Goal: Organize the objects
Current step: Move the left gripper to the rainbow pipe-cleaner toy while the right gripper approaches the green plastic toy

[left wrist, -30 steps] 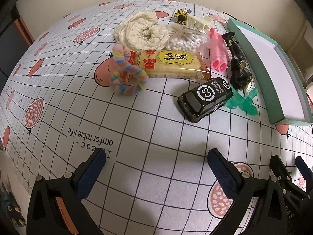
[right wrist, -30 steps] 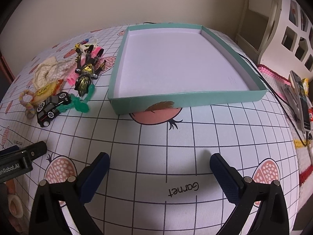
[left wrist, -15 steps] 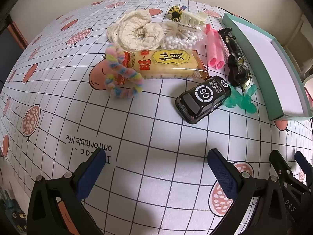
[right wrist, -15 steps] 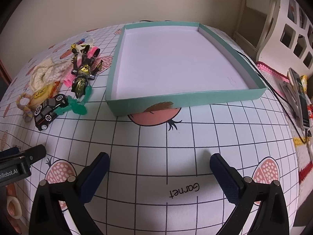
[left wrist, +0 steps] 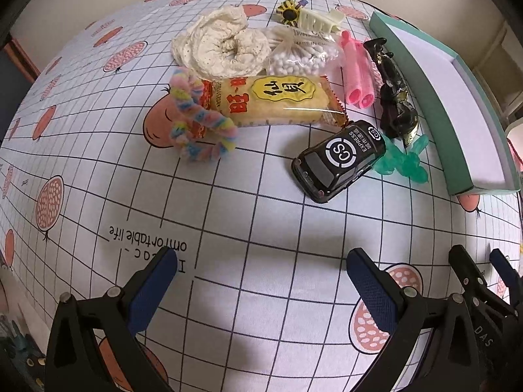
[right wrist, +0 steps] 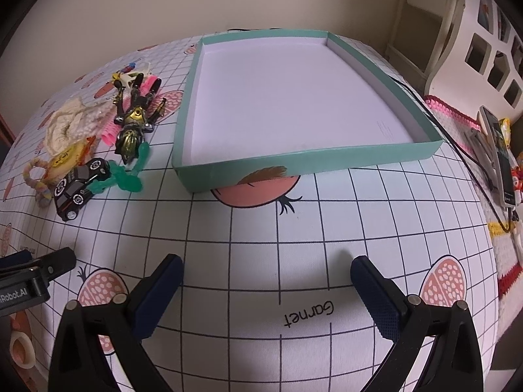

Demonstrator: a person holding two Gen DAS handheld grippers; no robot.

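Objects to sort lie clustered on the desk (left wrist: 261, 228) at about twelve o'clock from my left hand-held gripper (left wrist: 261, 271). Nearest to me in that view is a black toy car (left wrist: 340, 160), touching a green plastic piece (left wrist: 405, 163) at its three o'clock side. Just beyond the car lies a yellow snack packet (left wrist: 278, 101), with a pastel fuzzy ring (left wrist: 199, 124) overlapping its nine o'clock end. Farther out, at twelve o'clock, I see a cream lace cloth (left wrist: 222, 49) beside a bag of cotton swabs (left wrist: 300, 58), then pink rollers (left wrist: 356, 75) and a black-and-gold figure (left wrist: 395, 98) toward two o'clock. A sunflower clip (left wrist: 289, 13) and a cream hair claw (left wrist: 320, 21) sit at the far edge of the pile.

From the right wrist view, a teal tray (right wrist: 307, 160) with a white floor sits at twelve o'clock, with nothing in it, and the pile lies just beside its wall at ten o'clock. A phone (right wrist: 500, 156) rests off the desk at three o'clock.

My left hand-held gripper hangs over the checked cloth with its blue pads (left wrist: 150, 290) well apart, holding nothing. My right hand-held gripper (right wrist: 266, 281) is likewise spread wide and holds nothing, above the word "Garnet".
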